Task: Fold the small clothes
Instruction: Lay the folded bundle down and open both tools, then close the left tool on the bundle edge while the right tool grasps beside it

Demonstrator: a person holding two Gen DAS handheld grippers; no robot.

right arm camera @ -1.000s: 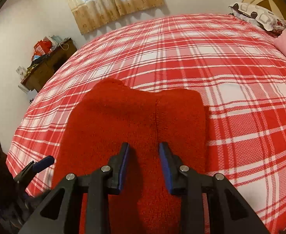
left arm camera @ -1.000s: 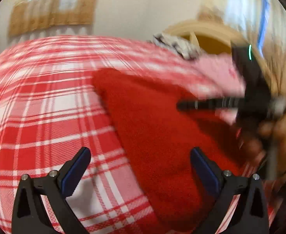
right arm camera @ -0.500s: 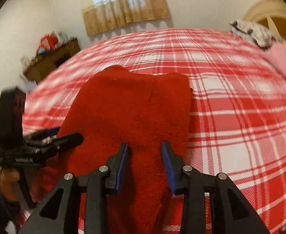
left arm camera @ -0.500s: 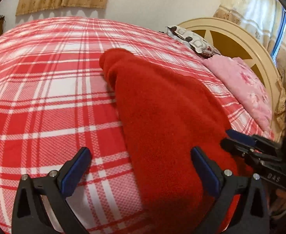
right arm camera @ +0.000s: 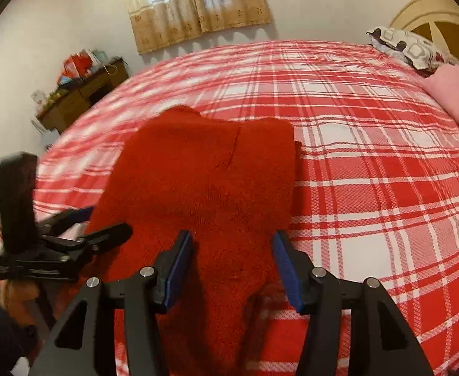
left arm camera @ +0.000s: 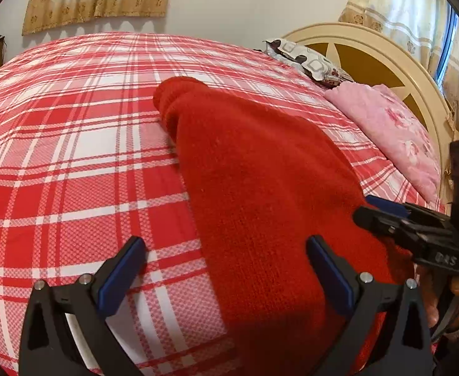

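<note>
A red knitted garment (left arm camera: 260, 188) lies lengthwise on the red-and-white plaid bed (left arm camera: 73, 156). My left gripper (left arm camera: 226, 269) is open, its jaws straddling the garment's near left edge. My right gripper (right arm camera: 232, 264) is open, with the garment's near end (right arm camera: 210, 188) between its jaws. In the left wrist view the right gripper (left arm camera: 383, 219) shows at the garment's right edge. In the right wrist view the left gripper (right arm camera: 104, 232) shows at the garment's left edge.
A patterned pillow (left arm camera: 304, 59) and a pink blanket (left arm camera: 392, 131) lie by the cream headboard (left arm camera: 386, 56). A cluttered wooden cabinet (right arm camera: 79, 94) stands beyond the bed's far left. The bed's plaid surface (right arm camera: 370, 172) spreads to the right of the garment.
My right gripper's jaws have opened wider around the garment's near end. My left gripper has come to the garment's left edge and steadied.
</note>
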